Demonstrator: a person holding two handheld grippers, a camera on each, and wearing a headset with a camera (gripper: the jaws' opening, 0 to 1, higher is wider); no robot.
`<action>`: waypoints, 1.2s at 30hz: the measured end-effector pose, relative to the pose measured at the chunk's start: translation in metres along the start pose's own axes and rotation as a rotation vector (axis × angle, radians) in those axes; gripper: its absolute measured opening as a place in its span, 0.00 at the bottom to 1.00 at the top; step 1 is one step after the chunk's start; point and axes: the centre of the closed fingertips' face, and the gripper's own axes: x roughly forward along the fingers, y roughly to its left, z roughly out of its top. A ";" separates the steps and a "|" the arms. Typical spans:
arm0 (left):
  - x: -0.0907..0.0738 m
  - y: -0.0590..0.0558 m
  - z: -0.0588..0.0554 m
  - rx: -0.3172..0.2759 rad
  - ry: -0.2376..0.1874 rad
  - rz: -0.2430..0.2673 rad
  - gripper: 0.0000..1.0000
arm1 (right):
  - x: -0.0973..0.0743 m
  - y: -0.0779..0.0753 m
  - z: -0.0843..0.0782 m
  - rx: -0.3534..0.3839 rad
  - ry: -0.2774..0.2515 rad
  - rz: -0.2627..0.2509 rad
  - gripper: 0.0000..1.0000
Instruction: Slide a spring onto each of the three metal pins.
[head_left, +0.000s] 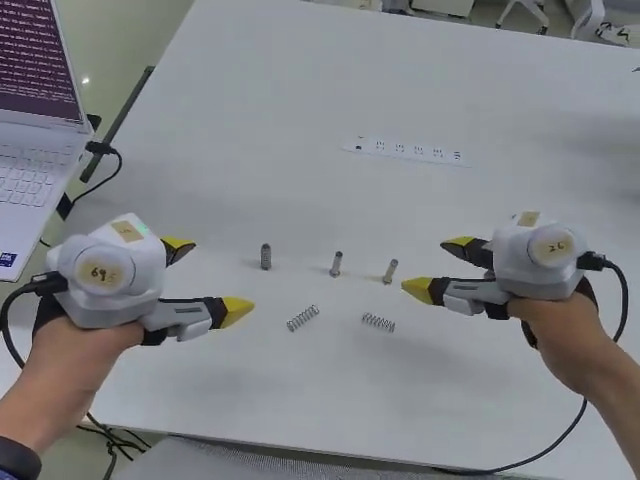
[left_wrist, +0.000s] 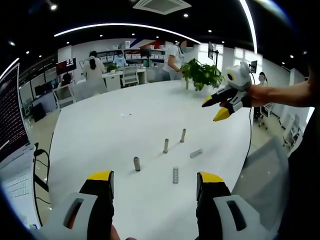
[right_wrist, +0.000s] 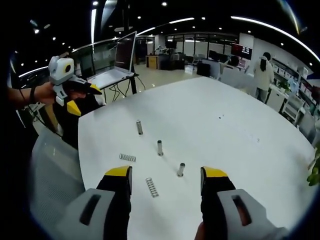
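Springs (head_left: 303, 317) lie free of both tools, flat on the white table (head_left: 300, 80). The left gripper (head_left: 210, 278) is held over the near-left part of the table, its yellow-tipped jaws spread wide with nothing between them. The right gripper (head_left: 437, 265) is held at the near right, jaws likewise parted and empty, pointing back toward the left one.

Between the two grippers, on the side nearest the person, are the two loose coils. The slanted spring (head_left: 303, 317) lies on the left and the second spring (head_left: 378, 322) a little to its right (near each other, but apart). Just beyond them three pins stand upright in a row across the table. The left pin (head_left: 266, 257) looks thicker and ribbed, as though a coil sits around it, though it is too small to be sure. The middle pin (head_left: 336, 263) and the right pin (head_left: 390, 270) look bare, with smooth shafts.

Farther back on the table lies a thin white strip (head_left: 405, 150) with a row of small dark marks. Off the table's far-left edge stands an open laptop (head_left: 30, 110) with its screen lit, and a black cable (head_left: 100, 175) runs beside it.
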 end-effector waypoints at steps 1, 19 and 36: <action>0.000 0.000 0.000 0.000 -0.001 -0.001 0.63 | -0.003 -0.001 -0.003 0.004 0.000 -0.003 0.55; 0.006 -0.003 -0.003 0.008 0.015 -0.011 0.63 | -0.054 0.002 -0.034 0.079 -0.028 -0.067 0.63; 0.017 -0.007 -0.005 -0.003 0.016 -0.022 0.63 | -0.061 0.021 -0.040 0.122 -0.056 -0.056 0.70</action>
